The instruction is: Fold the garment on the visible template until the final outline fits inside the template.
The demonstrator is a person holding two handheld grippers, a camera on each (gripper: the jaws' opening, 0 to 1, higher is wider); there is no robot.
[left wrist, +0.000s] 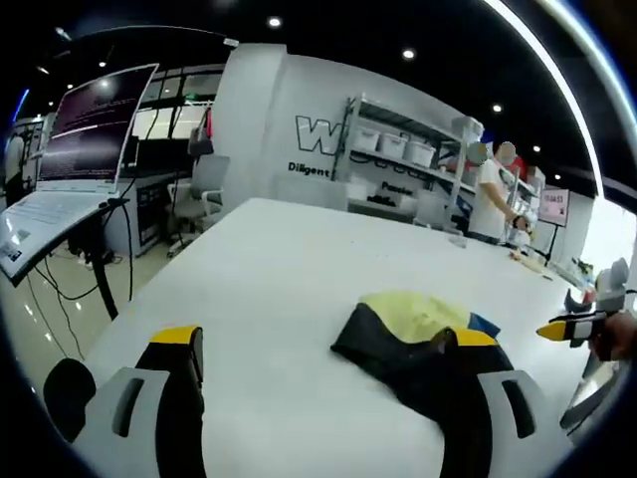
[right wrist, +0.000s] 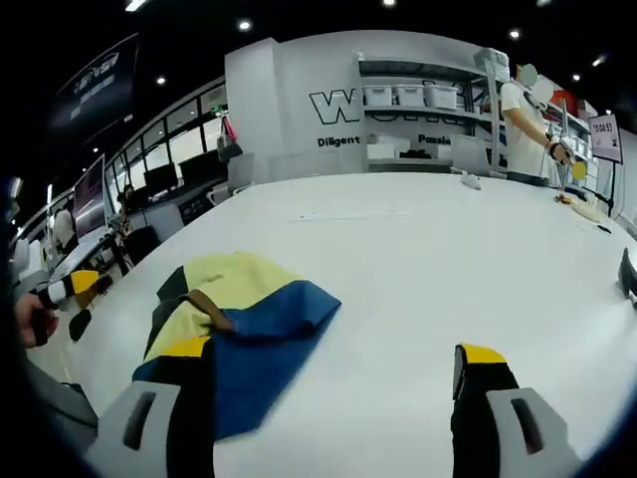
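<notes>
A crumpled garment (left wrist: 418,334) in yellow, black and blue lies in a heap on the white table (left wrist: 289,269). My left gripper (left wrist: 323,344) is open just short of it, and its right jaw overlaps the black part. From the other side the garment (right wrist: 244,309) shows yellow and blue with a brown strip. My right gripper (right wrist: 333,354) is open, its left jaw over the blue edge and nothing between the jaws. The right gripper (left wrist: 569,327) comes in from the right in a hand. The left gripper (right wrist: 72,287) shows at the left edge in a hand. Faint marks (right wrist: 348,213) cross the table further off.
A laptop (left wrist: 75,149) on a stand sits off the table's left side, with an office chair (left wrist: 204,189) behind it. Shelves with white bins (right wrist: 408,96) line the back wall. A person (right wrist: 523,119) stands at the table's far end near small items (right wrist: 582,204).
</notes>
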